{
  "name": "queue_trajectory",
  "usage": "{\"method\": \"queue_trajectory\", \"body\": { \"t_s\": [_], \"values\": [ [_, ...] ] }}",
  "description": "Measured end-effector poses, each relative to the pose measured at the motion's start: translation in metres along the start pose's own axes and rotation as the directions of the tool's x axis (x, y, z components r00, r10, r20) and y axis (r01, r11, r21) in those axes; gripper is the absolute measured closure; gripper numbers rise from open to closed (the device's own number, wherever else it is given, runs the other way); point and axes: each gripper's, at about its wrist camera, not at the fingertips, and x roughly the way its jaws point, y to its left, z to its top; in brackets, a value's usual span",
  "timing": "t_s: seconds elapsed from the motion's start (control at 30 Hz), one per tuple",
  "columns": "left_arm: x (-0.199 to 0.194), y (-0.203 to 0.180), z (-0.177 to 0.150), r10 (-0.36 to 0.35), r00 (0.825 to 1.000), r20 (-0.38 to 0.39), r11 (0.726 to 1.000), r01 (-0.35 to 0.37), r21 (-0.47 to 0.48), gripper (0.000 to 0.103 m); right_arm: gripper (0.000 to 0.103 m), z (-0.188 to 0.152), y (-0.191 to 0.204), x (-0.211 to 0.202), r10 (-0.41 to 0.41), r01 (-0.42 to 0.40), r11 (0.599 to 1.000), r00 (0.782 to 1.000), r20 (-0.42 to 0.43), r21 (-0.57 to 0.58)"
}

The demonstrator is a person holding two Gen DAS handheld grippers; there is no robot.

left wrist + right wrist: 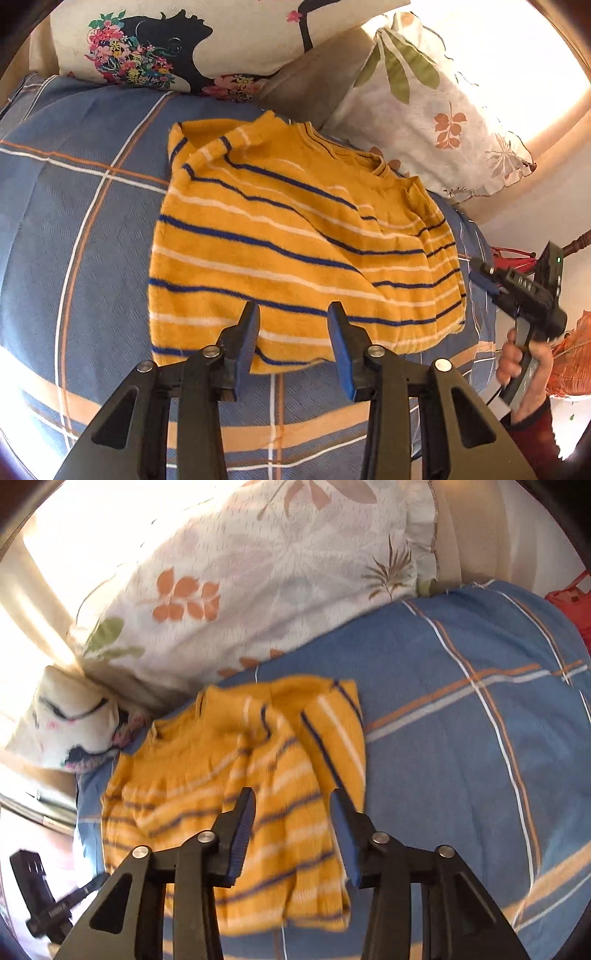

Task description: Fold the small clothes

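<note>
Home bedroom: plaid bedspread [74, 206], floral pillows [258, 583].

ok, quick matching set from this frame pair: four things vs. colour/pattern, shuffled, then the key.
Things:
1. sweater
2. bedspread
3. leaf pillow
4. left gripper pads

Descriptions:
A. blue with white and orange check lines
B. yellow with dark blue and white stripes
C. blue, standing apart, nothing between them
D. white with orange and green leaves

Pairs: 1-B, 2-A, 3-D, 4-C
</note>
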Motion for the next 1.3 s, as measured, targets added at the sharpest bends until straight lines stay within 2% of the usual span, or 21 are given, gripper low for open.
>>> {"method": "queue_trajectory", "body": {
  "t_s": [0.1,0.13,0.17,0.2,0.27,0.4,0.43,0.47,0.5,0.6,0.73,0.77,0.87,0.93,1.0,1.13,1.27,1.3],
  "values": [
    [-0.004,-0.007,-0.011,0.016,1.0,0.008,1.0,-0.016,-0.006,0.066,0.055,-0.03,0.005,0.018,0.0,-0.004,0.999,0.995,-0.096,-0.034],
    [-0.005,-0.01,-0.014,0.023,1.0,0.012,1.0,-0.022,-0.01,0.066,0.08,-0.037,0.003,0.021,0.017,-0.023,0.999,0.99,-0.139,-0.043],
    [-0.008,-0.011,-0.017,0.03,0.999,0.018,0.999,-0.03,-0.014,0.066,0.092,-0.043,0.0,0.022,0.071,-0.08,0.996,0.982,-0.178,-0.047],
    [-0.012,-0.012,-0.021,0.037,0.999,0.027,0.999,-0.037,-0.021,0.066,0.091,-0.046,-0.003,0.02,0.084,-0.095,0.994,0.979,-0.185,-0.051],
    [-0.022,-0.012,-0.029,0.05,0.998,0.045,0.998,-0.048,-0.04,0.066,0.095,-0.04,-0.014,0.009,0.047,-0.058,0.996,0.986,-0.161,-0.067],
    [-0.043,-0.008,-0.046,0.083,0.993,0.082,0.993,-0.075,-0.094,0.066,0.094,-0.027,-0.037,-0.011,-0.064,0.057,0.996,0.991,-0.12,-0.065],
    [-0.049,-0.007,-0.05,0.09,0.992,0.092,0.991,-0.08,-0.107,0.066,0.092,-0.024,-0.041,-0.017,-0.117,0.112,0.992,0.988,-0.105,-0.056],
    [-0.056,-0.006,-0.055,0.101,0.989,0.104,0.989,-0.089,-0.117,0.065,0.089,-0.019,-0.04,-0.019,-0.157,0.153,0.987,0.985,-0.077,-0.055],
    [-0.061,-0.005,-0.06,0.115,0.987,0.113,0.987,-0.1,-0.127,0.064,0.088,-0.016,-0.039,-0.029,-0.163,0.161,0.985,0.986,-0.039,-0.054],
    [-0.076,-0.003,-0.074,0.156,0.979,0.134,0.978,-0.134,-0.159,0.06,0.088,-0.006,-0.02,-0.044,-0.067,0.071,0.995,0.996,0.058,-0.064],
    [-0.089,-0.001,-0.09,0.196,0.97,0.142,0.966,-0.166,-0.198,0.06,0.088,0.017,0.037,-0.007,0.088,-0.087,0.98,0.996,-0.001,-0.181],
    [-0.092,-0.002,-0.094,0.203,0.968,0.145,0.964,-0.172,-0.202,0.06,0.088,0.021,0.05,0.008,0.105,-0.107,0.972,0.994,-0.021,-0.21],
    [-0.101,-0.005,-0.102,0.22,0.963,0.155,0.961,-0.187,-0.205,0.06,0.088,0.036,0.078,0.056,0.08,-0.1,0.959,0.993,-0.085,-0.266],
    [-0.106,-0.006,-0.106,0.224,0.96,0.166,0.96,-0.189,-0.207,0.059,0.083,0.051,0.081,0.086,0.006,-0.037,0.958,0.994,-0.108,-0.286],
    [-0.109,-0.003,-0.107,0.228,0.959,0.167,0.959,-0.192,-0.208,0.059,0.083,0.068,0.074,0.108,-0.046,0.012,0.97,0.99,-0.132,-0.242],
    [-0.108,0.014,-0.101,0.219,0.962,0.164,0.96,-0.182,-0.215,0.057,0.084,0.092,0.063,0.108,-0.04,0.025,0.992,0.992,-0.119,-0.127],
    [-0.094,0.039,-0.081,0.175,0.975,0.136,0.963,-0.141,-0.228,0.056,0.078,0.093,0.076,0.079,-0.096,0.091,0.989,0.994,-0.042,-0.114],
    [-0.09,0.044,-0.075,0.16,0.979,0.129,0.965,-0.128,-0.227,0.056,0.077,0.09,0.085,0.072,-0.066,0.062,0.991,0.997,-0.038,-0.117]
  ]
}}
